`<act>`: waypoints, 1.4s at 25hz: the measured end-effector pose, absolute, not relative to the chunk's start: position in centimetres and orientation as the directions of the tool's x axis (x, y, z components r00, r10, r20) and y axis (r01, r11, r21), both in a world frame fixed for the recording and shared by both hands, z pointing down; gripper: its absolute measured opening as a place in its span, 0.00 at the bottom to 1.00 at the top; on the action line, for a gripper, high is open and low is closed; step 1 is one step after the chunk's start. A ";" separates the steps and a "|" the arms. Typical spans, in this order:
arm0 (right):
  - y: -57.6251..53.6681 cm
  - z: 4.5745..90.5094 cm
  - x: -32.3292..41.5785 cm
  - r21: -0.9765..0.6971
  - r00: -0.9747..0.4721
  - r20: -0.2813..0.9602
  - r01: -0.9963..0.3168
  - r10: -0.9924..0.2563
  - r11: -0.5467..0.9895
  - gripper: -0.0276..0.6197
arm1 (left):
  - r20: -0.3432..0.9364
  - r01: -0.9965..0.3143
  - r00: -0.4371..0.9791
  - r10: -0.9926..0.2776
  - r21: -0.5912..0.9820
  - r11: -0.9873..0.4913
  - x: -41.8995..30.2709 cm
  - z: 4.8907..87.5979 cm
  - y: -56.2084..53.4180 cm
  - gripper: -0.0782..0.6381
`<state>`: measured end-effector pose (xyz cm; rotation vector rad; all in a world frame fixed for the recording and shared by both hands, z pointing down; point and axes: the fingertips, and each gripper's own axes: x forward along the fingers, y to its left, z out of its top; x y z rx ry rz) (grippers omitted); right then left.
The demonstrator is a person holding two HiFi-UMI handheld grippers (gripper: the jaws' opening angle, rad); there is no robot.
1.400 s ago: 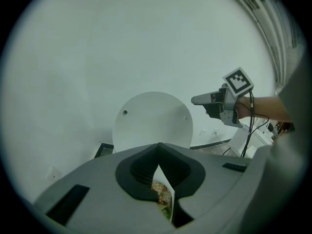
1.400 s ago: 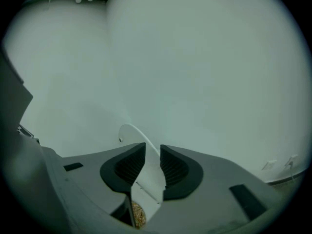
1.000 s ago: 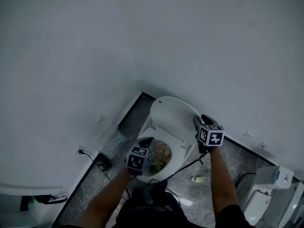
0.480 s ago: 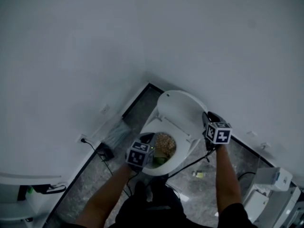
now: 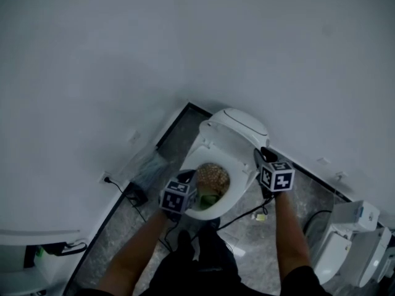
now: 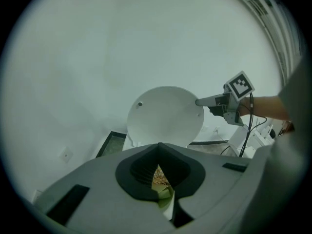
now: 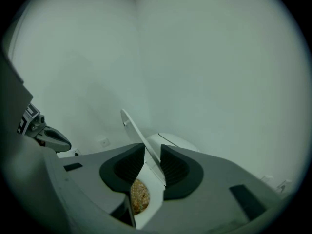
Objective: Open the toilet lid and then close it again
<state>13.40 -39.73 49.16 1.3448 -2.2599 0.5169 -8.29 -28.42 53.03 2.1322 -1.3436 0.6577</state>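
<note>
The right gripper (image 7: 151, 163) has just closed its jaws onto the edge of the raised toilet lid (image 6: 165, 116), apparently to steer its swing. The left gripper (image 6: 158, 167), jaws together and empty, hangs over the bowl (image 5: 205, 215), seemingly unneeded.

The grey left tongs (image 5: 187, 179) and right tongs (image 5: 261, 155) have ribbed black pads (image 7: 129, 167), each bears a cube (image 5: 276, 176) with black-and-white square markers, a black cable (image 5: 242, 214) hangs off the right, and the short sleeve (image 5: 302, 280) is dark.
</note>
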 end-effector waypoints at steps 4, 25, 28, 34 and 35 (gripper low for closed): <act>-37.2 49.7 12.3 -0.087 -0.427 0.569 -0.881 -0.703 0.464 0.22 | 0.639 -0.906 0.404 -0.654 0.178 -0.385 -8.3 52.8 -27.5 0.12; -26.8 53.6 7.7 -0.018 -0.417 0.617 -0.855 -0.667 0.518 0.24 | 0.633 -0.883 0.447 -0.632 0.199 -0.424 -8.6 54.7 -23.5 0.12; -25.9 54.1 7.0 -0.004 -0.415 0.620 -0.851 -0.667 0.525 0.24 | 0.629 -0.882 0.451 -0.633 0.204 -0.425 -8.5 54.7 -23.7 0.12; -24.0 54.8 5.7 0.016 -0.422 0.632 -0.831 -0.650 0.556 0.24 | 0.630 -0.877 0.460 -0.626 0.212 -0.431 -8.0 55.3 -23.5 0.12; -23.6 55.0 5.5 0.024 -0.423 0.636 -0.825 -0.645 0.565 0.24 | 0.632 -0.877 0.461 -0.623 0.214 -0.431 -7.9 55.5 -23.5 0.12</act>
